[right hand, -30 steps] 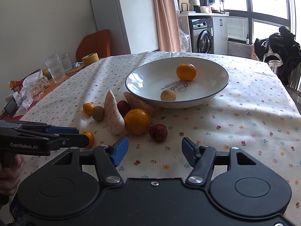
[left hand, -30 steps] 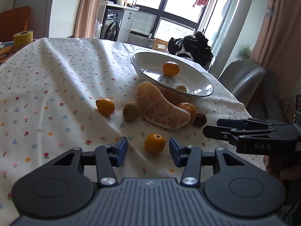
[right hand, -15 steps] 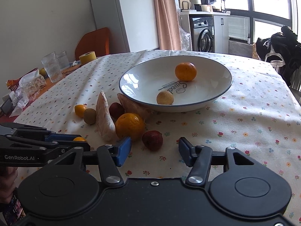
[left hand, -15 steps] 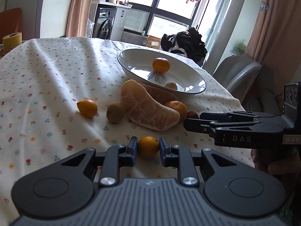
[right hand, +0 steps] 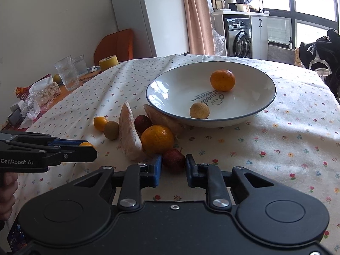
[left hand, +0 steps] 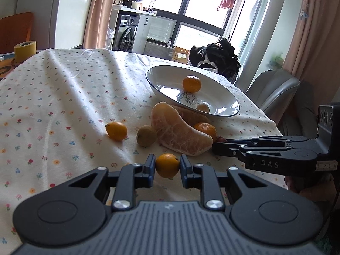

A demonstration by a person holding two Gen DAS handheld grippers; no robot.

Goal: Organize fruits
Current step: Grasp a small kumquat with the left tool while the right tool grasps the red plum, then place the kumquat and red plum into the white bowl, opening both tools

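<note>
The left gripper (left hand: 167, 166) is clenched on a small round orange kumquat (left hand: 167, 165), held just above the flowered white tablecloth (left hand: 63, 106) near the fruit pile. The right gripper (right hand: 173, 167) has its blue-padded fingers (right hand: 157, 167) closed against a dark red round fruit (right hand: 173, 159) that sits on the cloth, just in front of a larger orange mandarin (right hand: 157, 140). Farther back, the blue-rimmed white ceramic bowl (right hand: 265, 106) holds another mandarin (right hand: 222, 80) and a pale yellow round fruit (right hand: 199, 110).
</note>
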